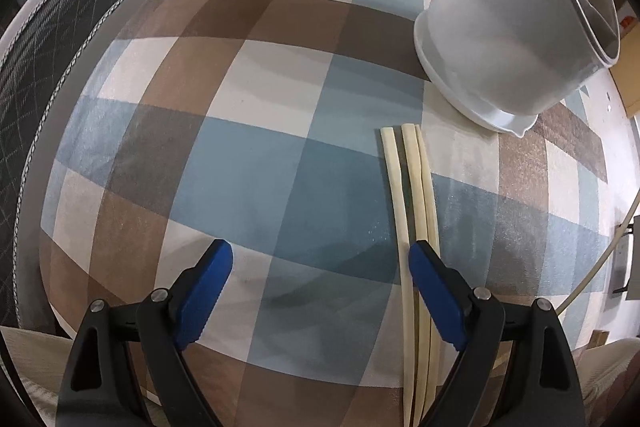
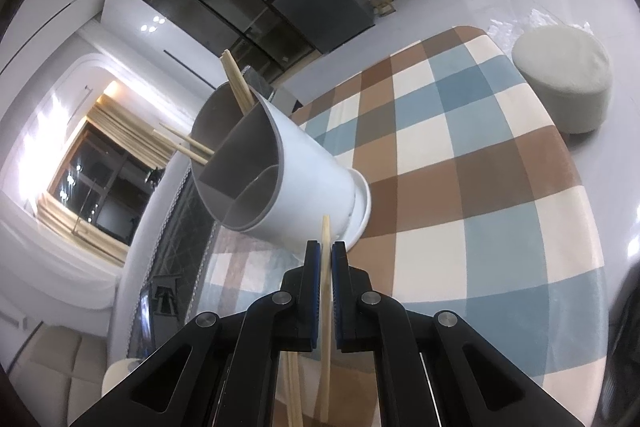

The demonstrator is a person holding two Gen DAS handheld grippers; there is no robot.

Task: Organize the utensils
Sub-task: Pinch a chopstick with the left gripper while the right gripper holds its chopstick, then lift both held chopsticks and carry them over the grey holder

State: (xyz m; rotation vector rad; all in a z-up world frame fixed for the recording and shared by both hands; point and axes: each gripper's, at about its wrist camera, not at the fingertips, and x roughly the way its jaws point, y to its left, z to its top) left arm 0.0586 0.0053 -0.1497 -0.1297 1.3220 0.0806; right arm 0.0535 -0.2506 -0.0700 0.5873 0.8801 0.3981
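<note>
Checked in blue, brown and cream, the rug (image 1: 256, 155) fills most of the left wrist view and carries everything. Next in size is the white utensil holder (image 1: 504, 39), standing at two o'clock in that view; seen from the right wrist, its divided compartments (image 2: 236, 183) already hold several chopsticks (image 2: 238, 85) that lean out over the rim. Three loose pale chopsticks (image 1: 416, 195) lie side by side on the rug, running from just short of the holder's base back under the left hand-held gripper (image 1: 320, 291). Its blue pads stand wide apart with nothing between them, the right pad sitting over the bundle. The right hand-held gripper (image 2: 326, 259) is clamped narrow on a single chopstick (image 2: 326, 307), whose tip rises at twelve o'clock toward the holder's base.

These sticks look light, stiff and smooth, so they probably roll or pivot easily in a pinch. A hold near mid-length, across the narrow width, would likely keep one from swinging; the holder looks light enough to tip if knocked.
</note>
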